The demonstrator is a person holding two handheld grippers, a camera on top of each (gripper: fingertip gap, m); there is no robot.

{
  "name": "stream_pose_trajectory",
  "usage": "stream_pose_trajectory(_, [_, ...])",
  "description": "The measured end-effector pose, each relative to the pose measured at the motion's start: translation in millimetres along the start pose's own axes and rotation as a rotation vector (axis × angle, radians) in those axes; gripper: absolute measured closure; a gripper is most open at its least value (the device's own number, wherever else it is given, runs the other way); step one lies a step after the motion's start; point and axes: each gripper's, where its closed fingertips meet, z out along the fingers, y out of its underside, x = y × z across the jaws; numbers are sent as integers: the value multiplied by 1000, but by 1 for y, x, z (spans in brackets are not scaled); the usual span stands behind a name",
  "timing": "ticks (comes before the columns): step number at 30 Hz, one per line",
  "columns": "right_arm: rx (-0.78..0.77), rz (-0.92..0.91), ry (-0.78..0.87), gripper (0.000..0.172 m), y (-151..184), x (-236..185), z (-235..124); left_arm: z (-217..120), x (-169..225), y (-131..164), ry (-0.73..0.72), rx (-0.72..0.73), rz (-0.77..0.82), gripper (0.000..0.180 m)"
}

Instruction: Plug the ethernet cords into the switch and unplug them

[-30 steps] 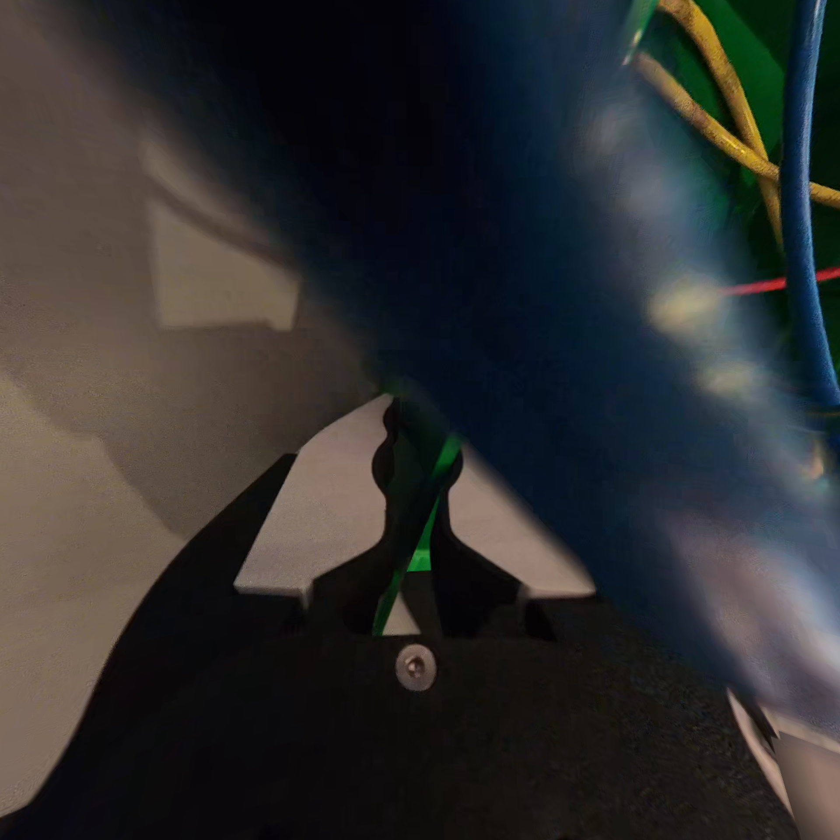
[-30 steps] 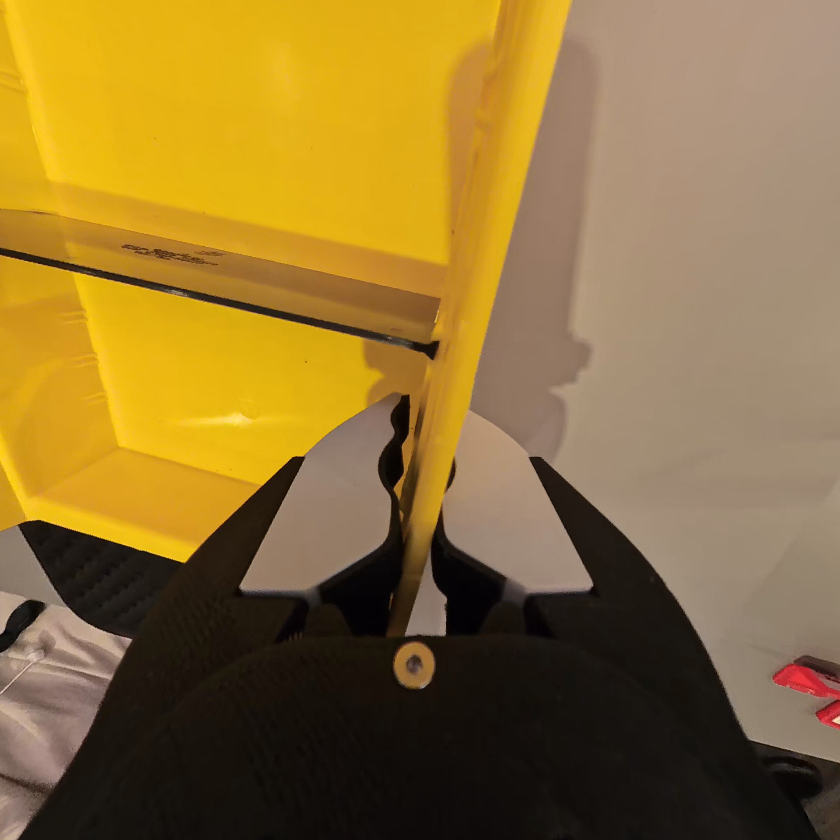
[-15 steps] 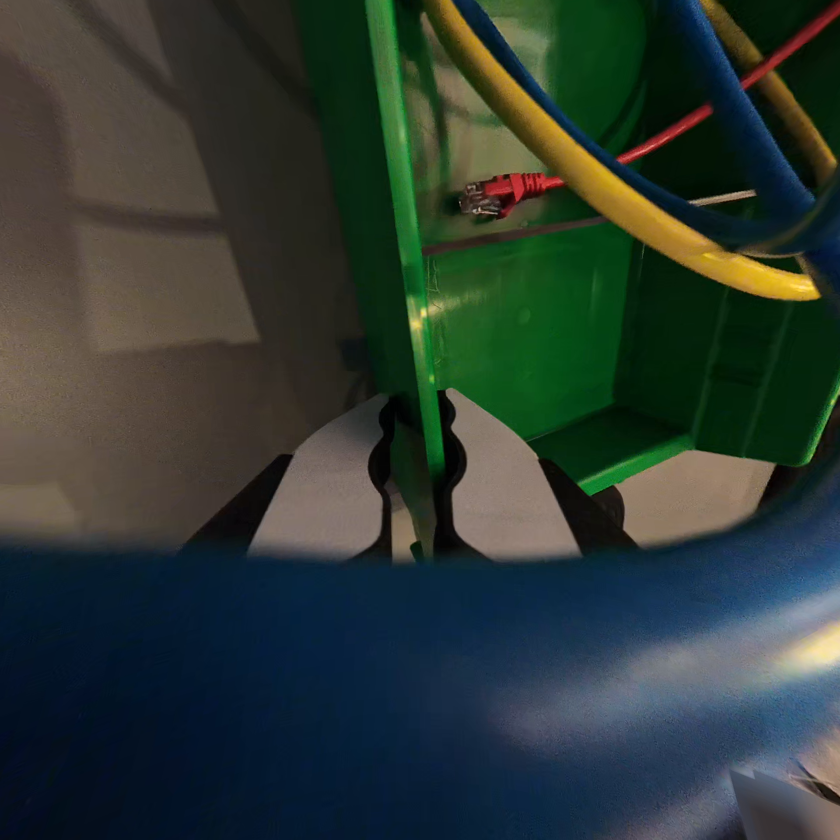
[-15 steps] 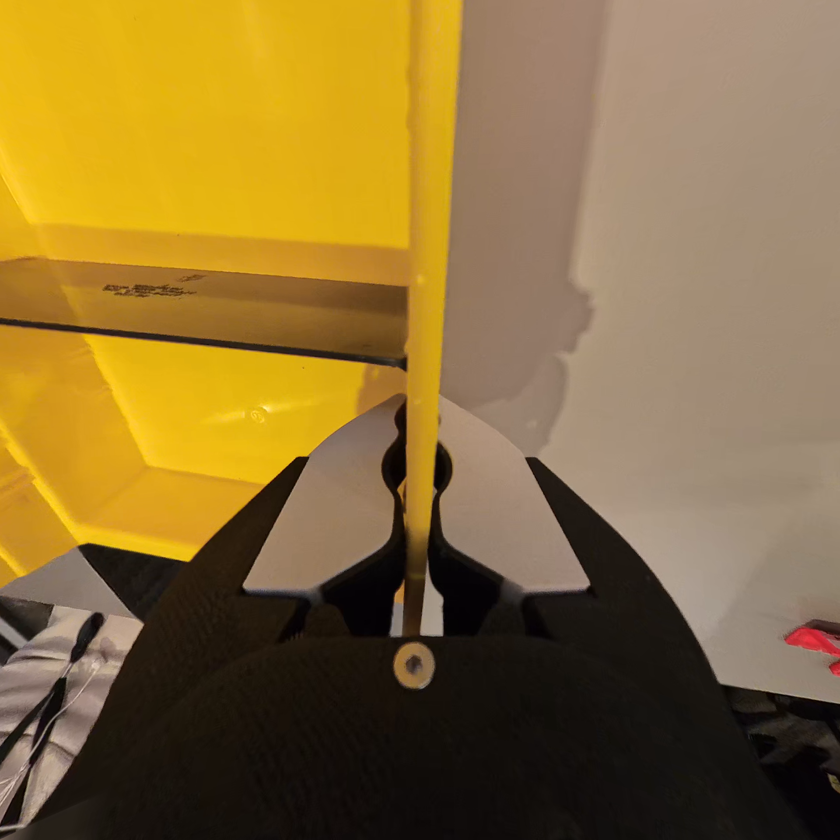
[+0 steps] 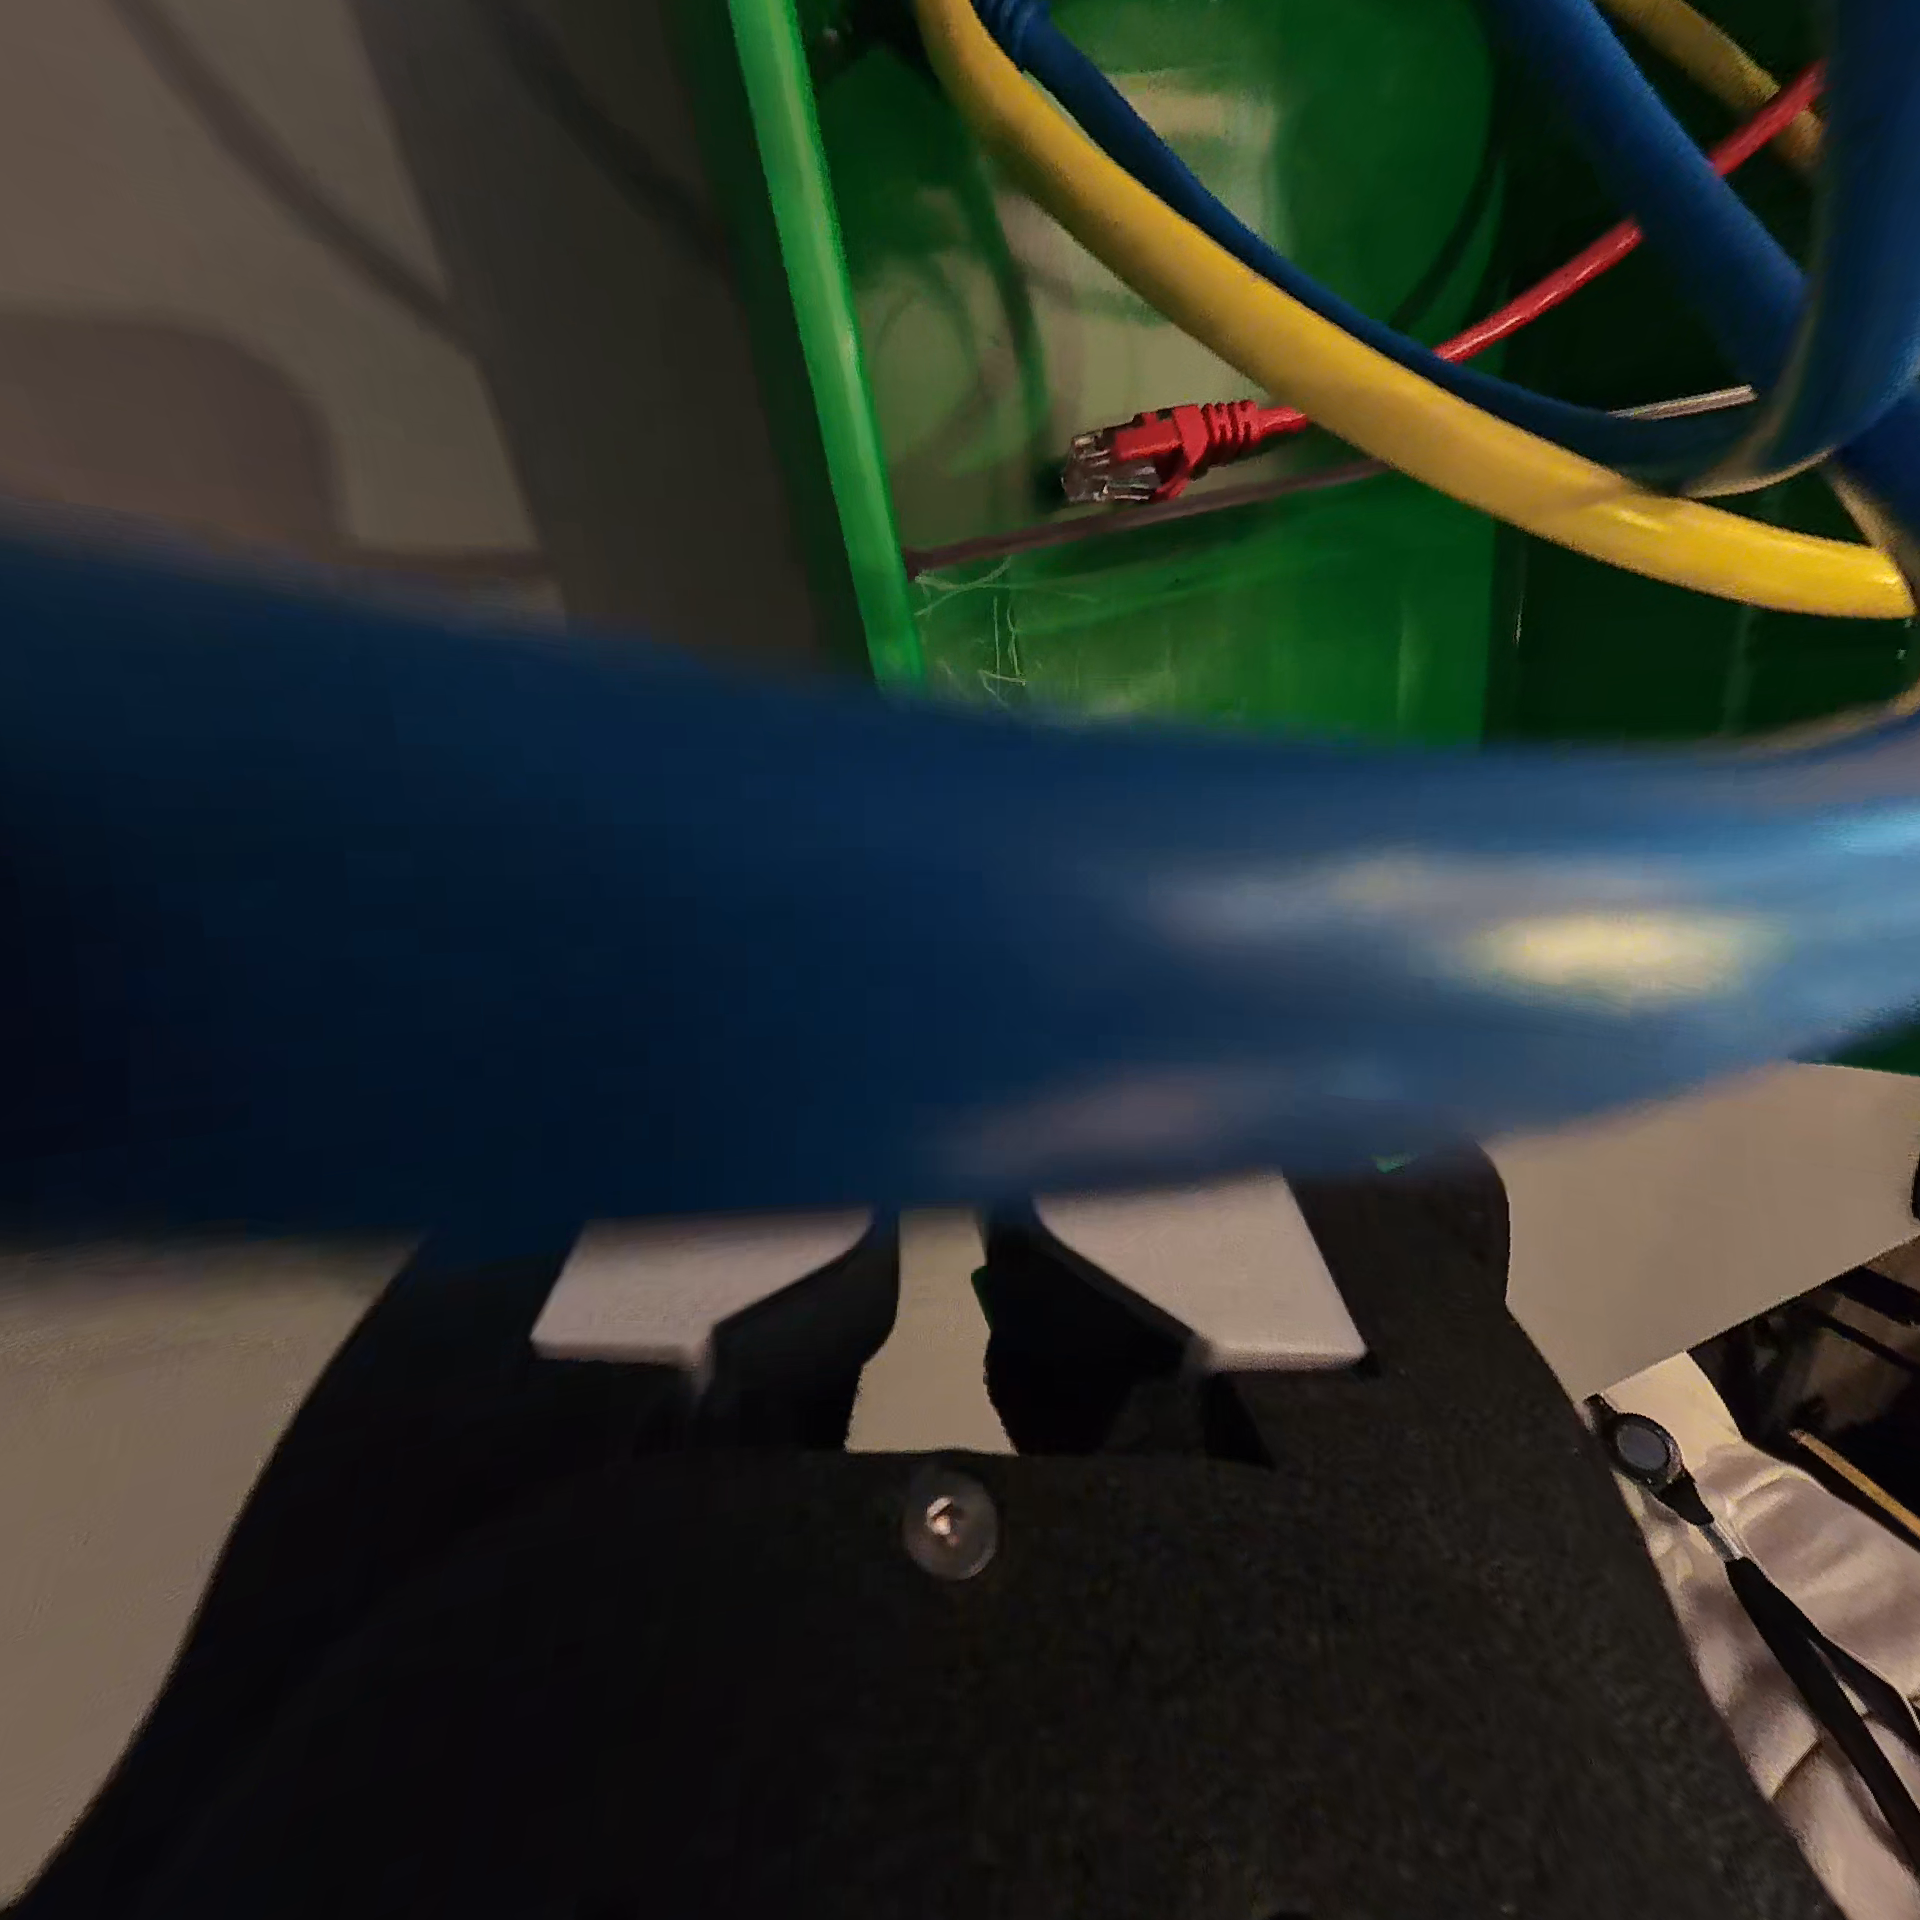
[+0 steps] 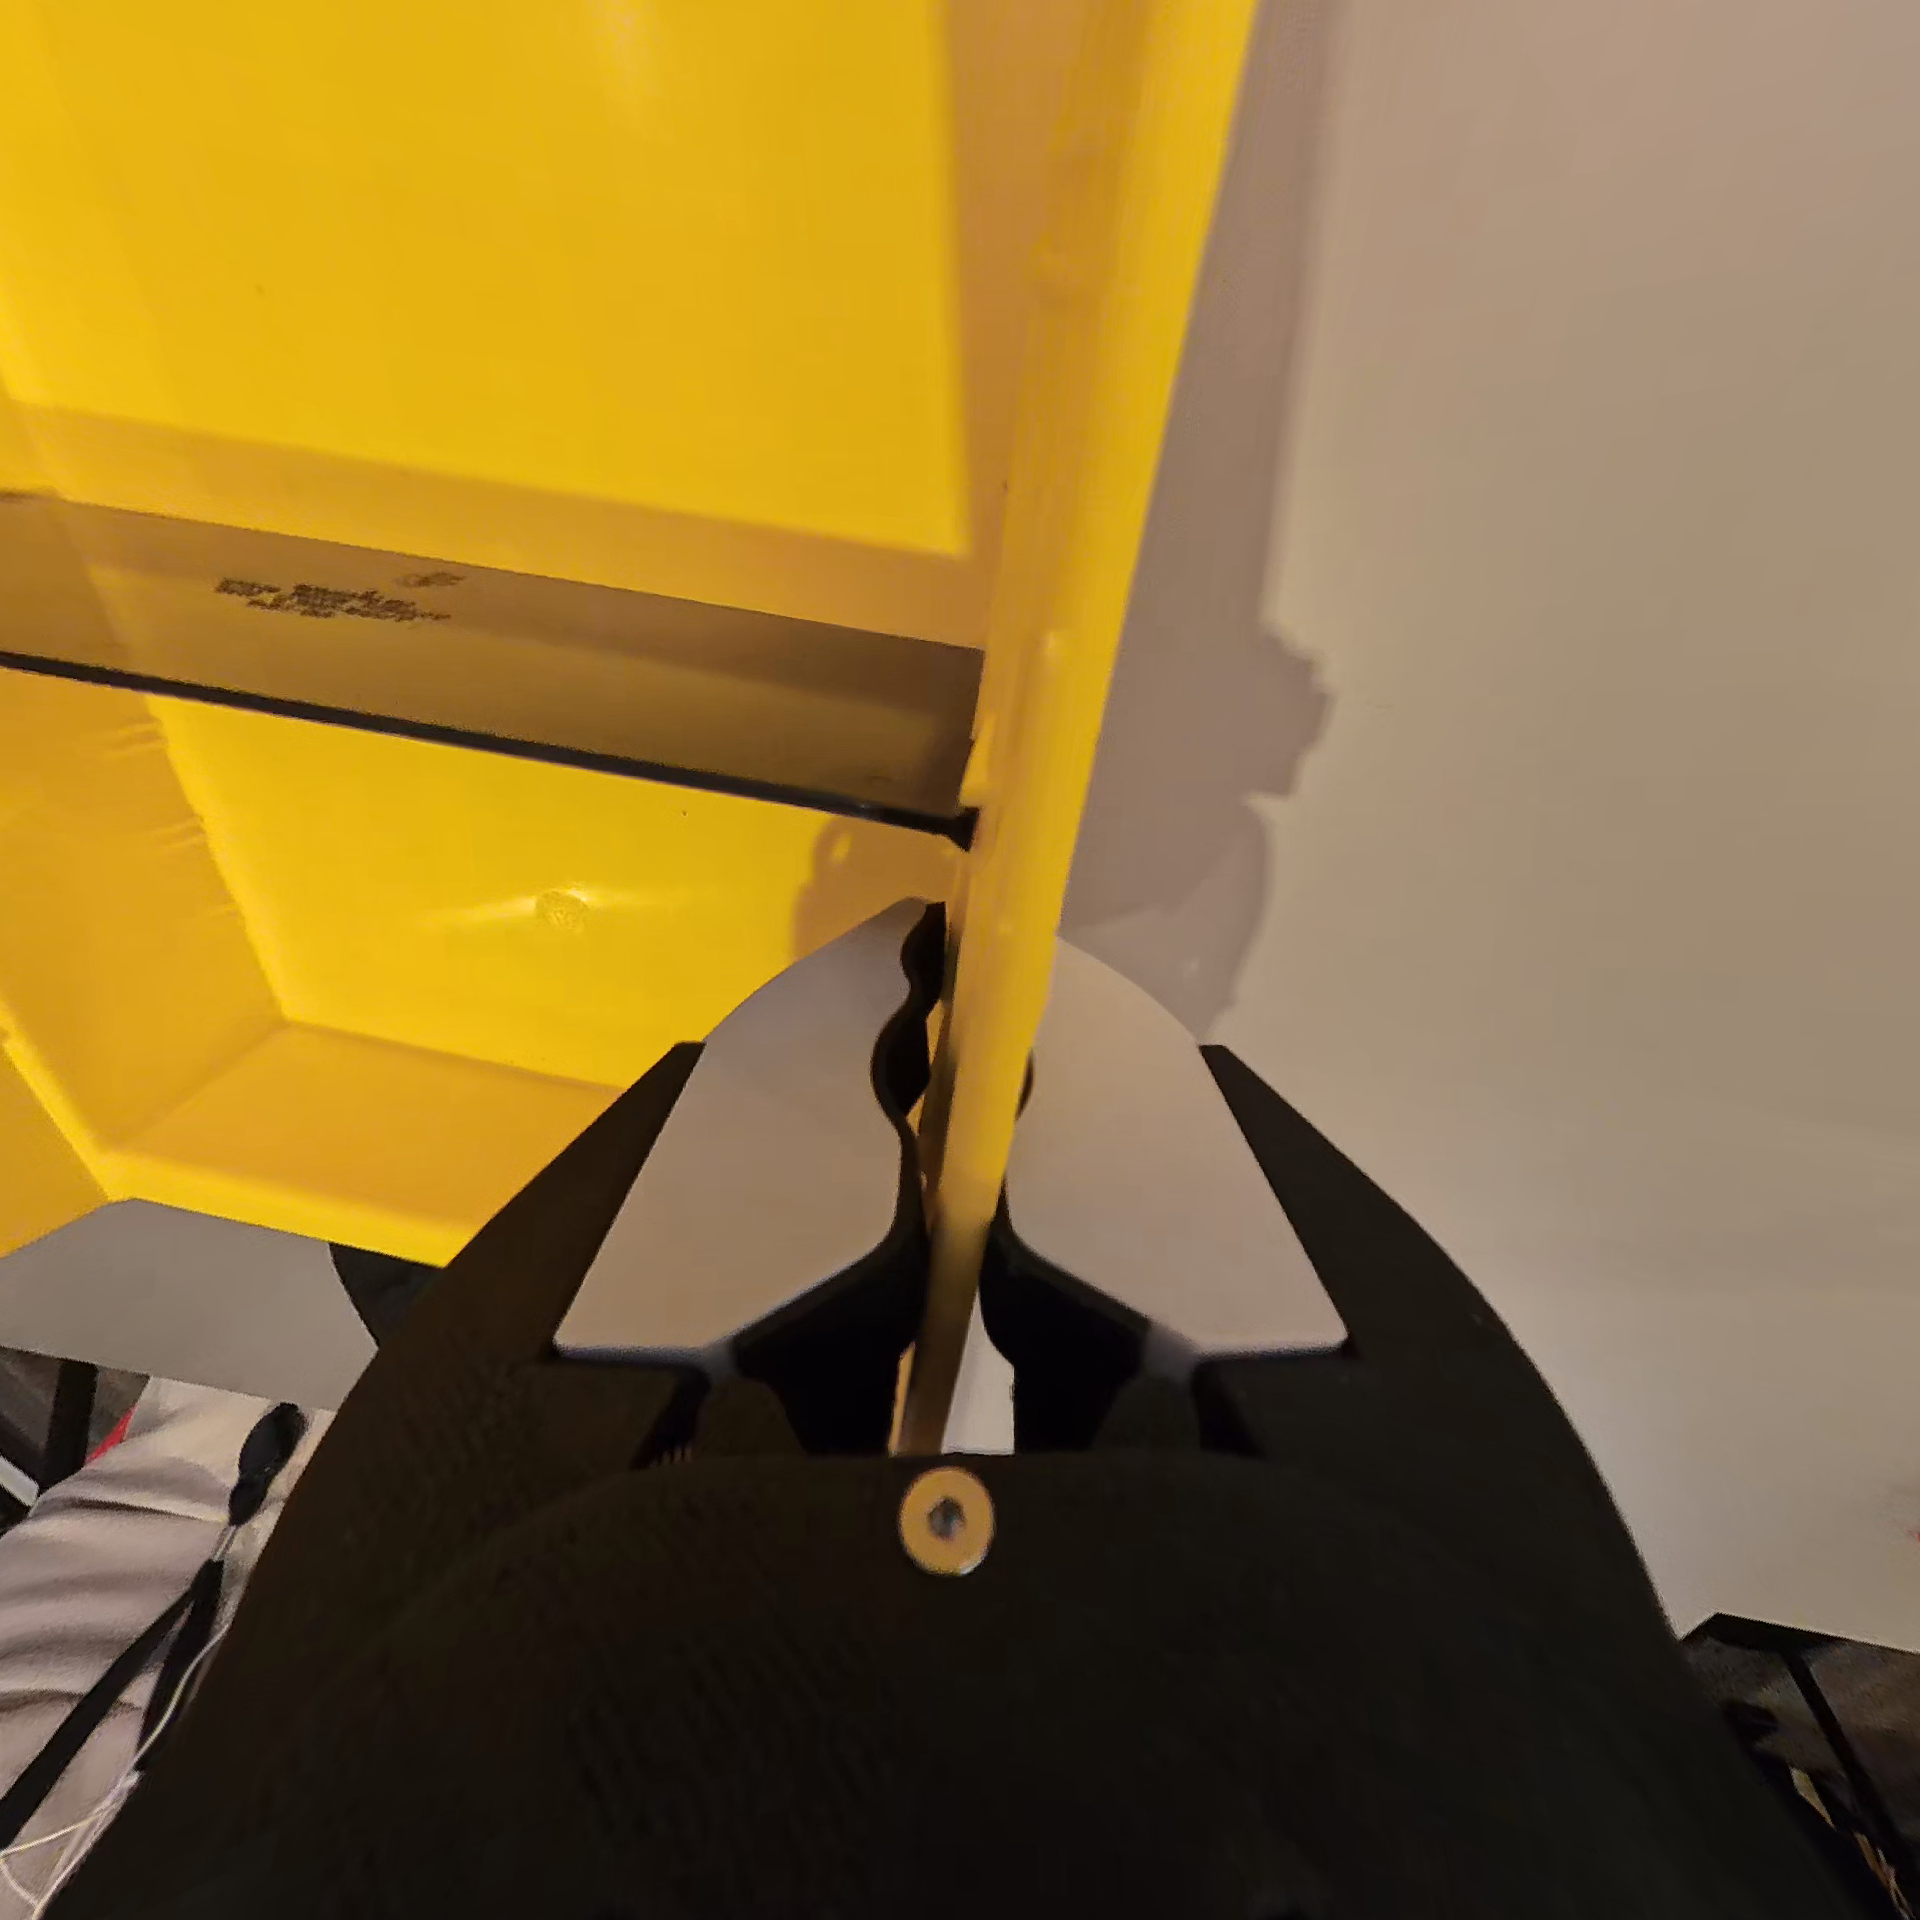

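In the left wrist view a green bin [image 5: 1247,623] holds a yellow cord [image 5: 1299,353], a blue cord [image 5: 1143,125] and a thin red cord with its plug [image 5: 1132,462] loose. A blurred blue cord [image 5: 727,914] crosses close to the camera and hides the fingertips. My left gripper [image 5: 940,1226] shows only its finger roots [image 5: 665,1288]. They stand close together around the green bin's side wall [image 5: 821,312]. My right gripper [image 6: 987,997] is shut on the side wall [image 6: 1070,520] of an empty yellow bin [image 6: 520,312]. No switch is in view.
A dark divider [image 6: 520,665] crosses the yellow bin. A pale surface [image 6: 1558,727] lies to its right. Grey cloth with a black cord shows at the lower right of the left view [image 5: 1766,1558] and the lower left of the right view [image 6: 83,1538]. Some 70 cm of space lies between my two pairs of fingers.
The blurred blue cord has risen from the bottom of the left view and now covers the fingertips. The yellow bin has tilted a little in the right view. Both grips look unchanged.
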Motion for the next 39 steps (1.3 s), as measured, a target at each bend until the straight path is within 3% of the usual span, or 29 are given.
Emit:
stream_pose_trajectory(1, [0, 6, 0, 167, -1, 0, 0, 1, 2, 0, 5, 3, 5, 167])
stream_pose_trajectory(19, [-11, -57, 6, 167, -5, 11, -1, 4, 11, 3, 12, 23, 35, 166])
stream_pose_trajectory(27, [-15, -7, 9, 166, 9, 35, -5, 3, 12, 3, 36, 30, 35, 165])
stream_pose_trajectory(39, [11, 50, 10, 166, 10, 35, -5, 2, 6, 1, 4, 46, 70, 167])
